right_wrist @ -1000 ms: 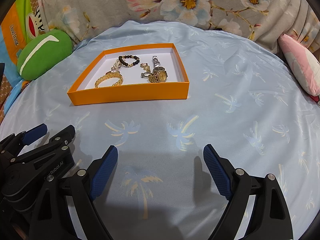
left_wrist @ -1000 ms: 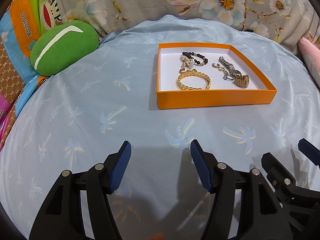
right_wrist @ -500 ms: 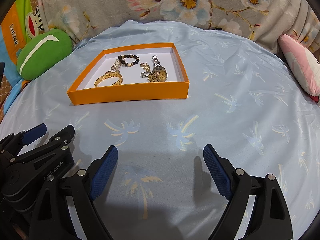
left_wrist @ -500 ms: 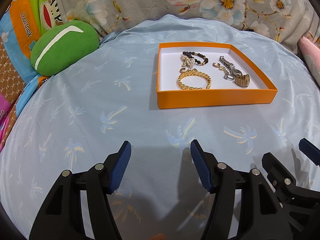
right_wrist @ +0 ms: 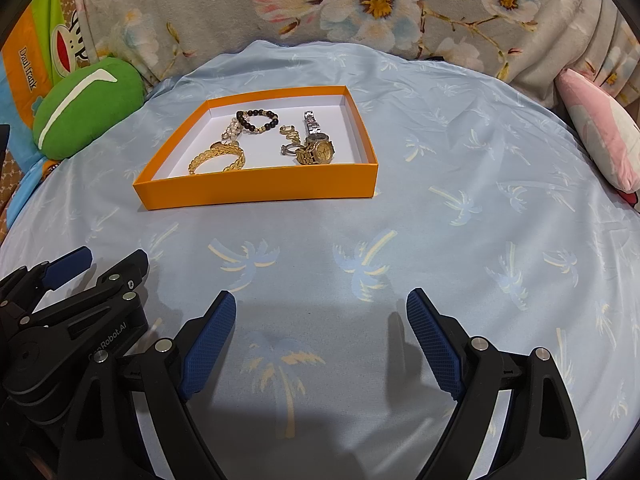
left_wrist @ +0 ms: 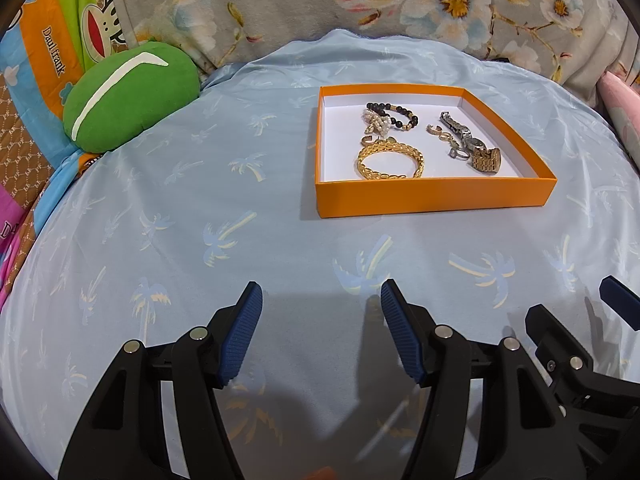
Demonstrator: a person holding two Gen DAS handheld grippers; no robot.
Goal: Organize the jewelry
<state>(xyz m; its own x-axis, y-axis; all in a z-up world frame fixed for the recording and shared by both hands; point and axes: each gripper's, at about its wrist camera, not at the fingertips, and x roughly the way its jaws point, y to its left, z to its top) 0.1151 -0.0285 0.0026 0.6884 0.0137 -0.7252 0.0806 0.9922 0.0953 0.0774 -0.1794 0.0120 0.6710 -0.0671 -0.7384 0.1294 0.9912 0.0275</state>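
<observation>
Jewelry point(left_wrist: 390, 162) sits inside orange tray point(left_wrist: 432, 200), green cushion point(left_wrist: 128, 94) nearby.

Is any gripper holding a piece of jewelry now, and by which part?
Nothing is held. The left gripper and right gripper are both open above the blue sheet; all jewelry lies in the orange box.

Your pads point(right_wrist: 210, 346) show ribbed blue rubber on matt black plastic, sheet point(left_wrist: 200, 208) under you a smooth, faintly sheeny cloth, tray point(left_wrist: 434, 200) matt orange card with white lining, bangle point(left_wrist: 390, 162) glossy gold metal, watch point(right_wrist: 318, 150) shiny metal, cushion point(left_wrist: 128, 96) soft green plush
</observation>
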